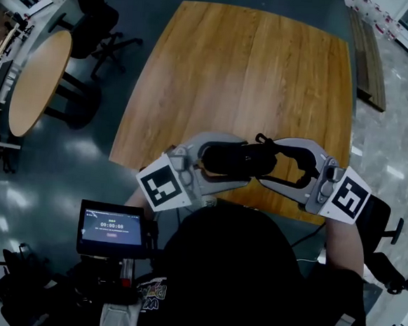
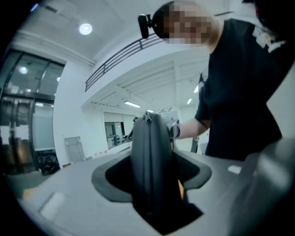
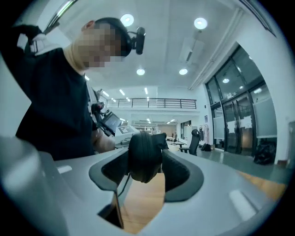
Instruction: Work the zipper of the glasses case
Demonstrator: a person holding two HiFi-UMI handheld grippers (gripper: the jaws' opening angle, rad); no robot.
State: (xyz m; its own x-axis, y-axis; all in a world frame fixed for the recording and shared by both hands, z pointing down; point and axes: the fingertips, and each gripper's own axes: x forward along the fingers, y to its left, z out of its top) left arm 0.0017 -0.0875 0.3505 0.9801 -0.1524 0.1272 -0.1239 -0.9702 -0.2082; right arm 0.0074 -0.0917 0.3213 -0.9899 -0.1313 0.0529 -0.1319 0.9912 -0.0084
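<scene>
Above the wooden table point(image 1: 254, 64), left gripper point(image 2: 152, 175) clamps the black glasses case point(image 1: 239, 159) mid-body; right gripper point(image 3: 146, 173) pinches its end.

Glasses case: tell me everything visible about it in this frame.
The glasses case is black, matte and a rounded oblong, with a zipper along its edge and a pull at the far end. It is held level in the air above the wooden table. The left tongs clamp one end; the right tongs flank the other, apparently touching.
</scene>
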